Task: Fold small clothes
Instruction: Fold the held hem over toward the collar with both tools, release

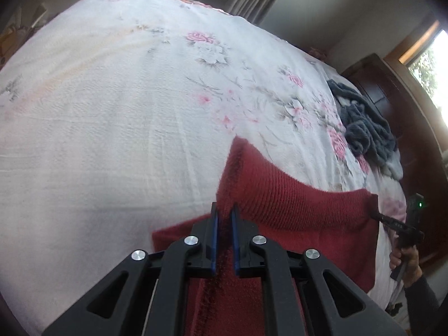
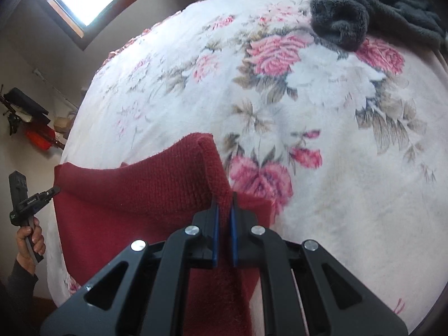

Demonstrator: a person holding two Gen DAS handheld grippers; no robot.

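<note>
Both tongs, left (image 1: 224,218) and right (image 2: 224,210), clenched on red knit (image 1: 294,204) above floral bedspread (image 1: 112,112).

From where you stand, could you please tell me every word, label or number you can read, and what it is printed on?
None can be read.
White print on the side of the right tool, seen from the left wrist: too blurred.
White print on the side of the left tool, seen from the right wrist: too small and blurred.
Red knit garment, floral bedspread, grey fleece: no text visible.
</note>
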